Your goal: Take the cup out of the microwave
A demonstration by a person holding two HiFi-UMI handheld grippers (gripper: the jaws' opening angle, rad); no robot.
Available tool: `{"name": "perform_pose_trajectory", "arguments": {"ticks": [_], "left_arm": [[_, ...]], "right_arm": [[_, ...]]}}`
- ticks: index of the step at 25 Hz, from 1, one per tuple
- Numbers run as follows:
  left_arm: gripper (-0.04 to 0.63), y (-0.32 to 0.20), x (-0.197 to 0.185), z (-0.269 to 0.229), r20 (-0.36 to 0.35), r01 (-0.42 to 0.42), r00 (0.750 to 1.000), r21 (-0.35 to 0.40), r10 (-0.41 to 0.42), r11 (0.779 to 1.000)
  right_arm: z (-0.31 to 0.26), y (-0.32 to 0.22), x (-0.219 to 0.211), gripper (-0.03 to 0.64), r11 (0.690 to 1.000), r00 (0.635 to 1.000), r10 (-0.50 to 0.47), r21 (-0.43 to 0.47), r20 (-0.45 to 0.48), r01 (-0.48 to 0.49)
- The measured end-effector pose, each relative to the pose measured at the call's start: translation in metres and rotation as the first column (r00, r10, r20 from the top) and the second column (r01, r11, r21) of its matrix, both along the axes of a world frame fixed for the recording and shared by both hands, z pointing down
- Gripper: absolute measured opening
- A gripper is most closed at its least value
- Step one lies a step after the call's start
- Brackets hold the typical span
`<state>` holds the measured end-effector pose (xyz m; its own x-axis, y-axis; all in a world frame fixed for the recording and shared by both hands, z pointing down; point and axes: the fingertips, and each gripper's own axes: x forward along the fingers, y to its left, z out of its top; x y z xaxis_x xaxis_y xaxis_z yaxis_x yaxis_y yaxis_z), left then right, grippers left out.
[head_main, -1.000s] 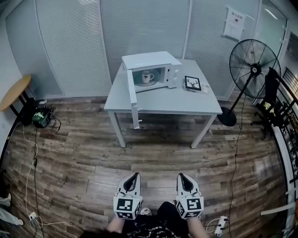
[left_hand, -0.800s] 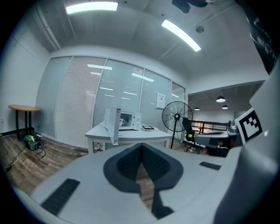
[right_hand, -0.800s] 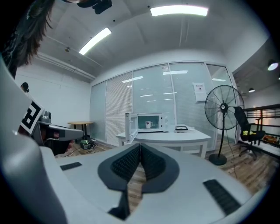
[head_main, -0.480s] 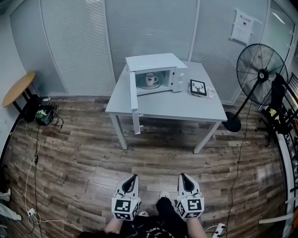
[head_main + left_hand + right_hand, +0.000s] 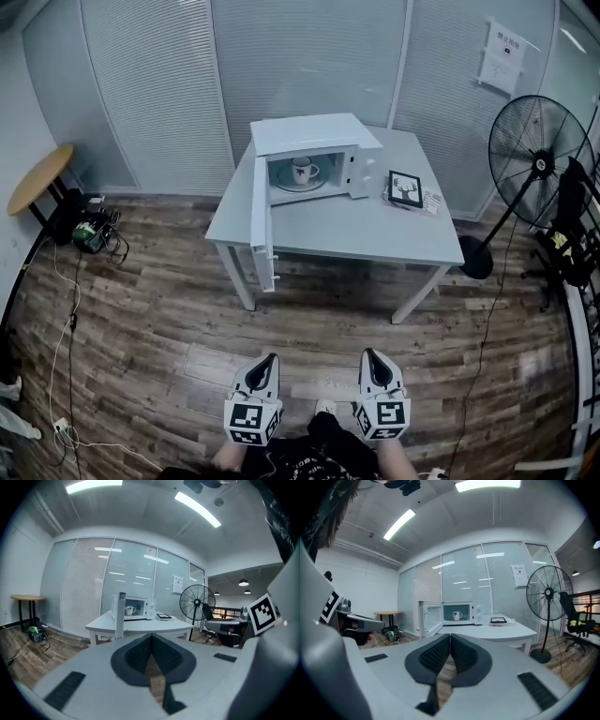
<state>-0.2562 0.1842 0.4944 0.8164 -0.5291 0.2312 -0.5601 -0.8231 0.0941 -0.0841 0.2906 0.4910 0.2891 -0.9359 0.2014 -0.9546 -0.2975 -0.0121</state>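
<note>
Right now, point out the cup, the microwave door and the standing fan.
cup point(image 5: 301, 170), head view, on its white body.
microwave door point(image 5: 261, 220), head view, on the middle of the open door panel.
standing fan point(image 5: 541, 161), head view, on the hub of its round grille.

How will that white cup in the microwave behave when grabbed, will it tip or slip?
The cup looks like glazed ceramic, so probably rigid, smooth and breakable. It stands upright on a plate inside the microwave, so a nudge may slide it.
</note>
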Motion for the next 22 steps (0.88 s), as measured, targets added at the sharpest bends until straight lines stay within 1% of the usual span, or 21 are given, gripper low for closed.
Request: {"name": "perform_pose_trajectory", "arguments": {"ticks": [8, 13, 17, 22], "left_arm": [[0.006, -0.026, 0.049, -0.001, 0.006, 0.036, 0.999, 0.002, -0.036, 0.999], [0.006, -0.033, 0.088, -0.003, 0.018, 0.016, 1.0, 0.015, -0.016, 1.0], [0.006, -0.046, 0.114, -0.006, -0.001, 0.052, 0.999, 0.016, -0.052, 0.999], [0.006, -0.052, 0.137, -0.002, 0.012, 0.076, 0.997, 0.023, -0.076, 0.997]], "right_arm": [[-0.007, -0.038, 0.053, 0.005, 0.998, 0.998, -0.056, 0.006, -0.009, 0.056], [-0.008, -0.049, 0.09, 0.005, 0.998, 0.998, -0.063, 0.011, -0.014, 0.063], [-0.01, -0.057, 0.121, 0.005, 0.998, 0.998, -0.066, 0.02, -0.01, 0.066], [-0.004, -0.062, 0.15, 0.005, 0.997, 0.997, -0.076, 0.01, -0.006, 0.076]]}}
